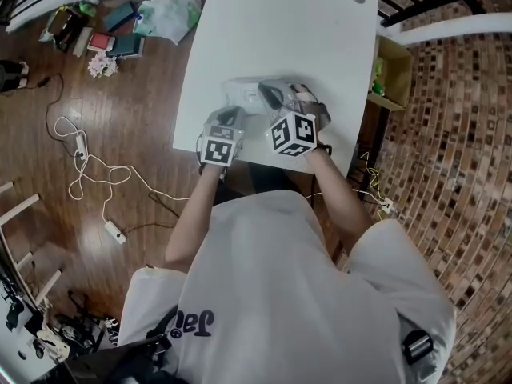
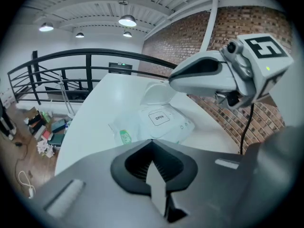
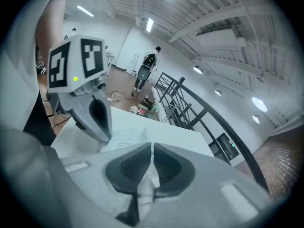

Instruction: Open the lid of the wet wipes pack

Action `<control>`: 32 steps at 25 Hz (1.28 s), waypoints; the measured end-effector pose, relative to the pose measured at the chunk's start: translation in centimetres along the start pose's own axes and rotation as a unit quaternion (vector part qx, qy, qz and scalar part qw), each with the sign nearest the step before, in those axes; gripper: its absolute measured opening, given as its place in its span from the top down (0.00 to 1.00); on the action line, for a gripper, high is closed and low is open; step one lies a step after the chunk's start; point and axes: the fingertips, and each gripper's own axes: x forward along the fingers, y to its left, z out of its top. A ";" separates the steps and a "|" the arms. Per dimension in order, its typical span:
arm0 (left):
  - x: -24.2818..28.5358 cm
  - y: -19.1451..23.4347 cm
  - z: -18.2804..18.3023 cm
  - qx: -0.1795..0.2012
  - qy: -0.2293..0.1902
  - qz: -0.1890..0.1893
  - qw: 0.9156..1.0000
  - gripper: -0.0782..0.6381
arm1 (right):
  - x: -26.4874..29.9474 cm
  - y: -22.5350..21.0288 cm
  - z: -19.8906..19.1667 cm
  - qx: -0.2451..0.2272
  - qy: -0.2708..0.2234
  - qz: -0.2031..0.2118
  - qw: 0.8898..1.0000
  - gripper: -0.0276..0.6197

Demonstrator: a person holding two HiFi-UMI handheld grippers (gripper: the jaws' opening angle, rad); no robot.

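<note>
The wet wipes pack (image 2: 159,122), clear film with a white top and an "OPEN" label, lies near the front edge of the white table (image 1: 280,30). Its rounded white lid (image 2: 156,94) stands raised at the pack's far side. My right gripper (image 2: 172,82) reaches in from the right, its tip at the lid's upper edge. In the right gripper view its jaws (image 3: 151,148) are closed on a thin white piece, apparently the lid. My left gripper (image 2: 152,144) is at the pack's near edge, shut with a pale strip of the pack between its pads. In the head view both grippers cover part of the pack (image 1: 244,90).
The table's front edge (image 1: 240,157) runs just below the grippers. A cardboard box (image 1: 394,70) stands by the table's right side. Bags and books (image 1: 120,30) clutter the wood floor at upper left, with cables and a power strip (image 1: 114,230). Black railings (image 2: 95,63) lie beyond the table.
</note>
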 end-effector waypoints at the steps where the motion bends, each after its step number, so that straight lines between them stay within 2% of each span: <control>1: 0.0 0.0 0.0 0.000 0.000 -0.001 1.000 0.87 | 0.6 -0.8 0.2 0.002 -0.001 0.009 1.000 0.95; 4: -0.1 0.0 -0.1 -0.001 0.001 -0.009 1.000 0.87 | 2.7 -2.4 0.3 0.010 0.002 0.045 0.999 0.94; 7: -0.1 0.3 -0.1 0.001 -0.001 -0.018 1.000 0.87 | 5.1 -3.6 -0.5 0.065 0.003 0.075 0.995 0.93; 9: 0.0 0.4 0.0 0.009 0.000 -0.020 1.000 0.87 | 6.8 -4.1 -2.0 0.126 0.006 0.099 0.987 0.93; 11: 0.0 0.3 0.1 0.015 0.002 -0.021 1.000 0.87 | 8.2 -3.7 -3.7 0.178 0.018 0.134 0.975 0.97; 14: -0.1 0.2 0.2 0.019 0.000 -0.025 0.999 0.87 | 9.5 -2.2 -6.1 0.210 0.051 0.182 0.959 0.97; 16: -0.2 0.2 0.2 0.023 -0.005 -0.033 0.999 0.87 | 9.7 -2.2 -6.6 0.223 0.064 0.181 0.956 0.97; 20: -1.1 1.0 -0.3 0.027 -0.021 -0.062 0.997 0.87 | 8.1 -4.1 -5.2 0.240 0.065 0.109 0.962 0.97; 23: -3.1 0.1 -0.2 0.045 -0.048 -0.088 0.994 0.87 | 2.8 -5.5 -2.3 0.275 0.015 0.035 0.961 0.97; 26: -6.4 -2.0 0.2 0.067 -0.092 -0.114 0.987 0.87 | -3.8 -4.5 0.7 0.310 -0.040 -0.041 0.949 0.97; 29: -11.1 -3.6 -0.7 0.098 -0.132 -0.124 0.979 0.87 | -9.2 0.4 3.7 0.336 -0.070 -0.093 0.935 0.97; 32: -15.1 -5.9 -1.4 0.125 -0.165 -0.147 0.967 0.87 | -14.6 5.4 5.3 0.384 -0.092 -0.150 0.907 0.97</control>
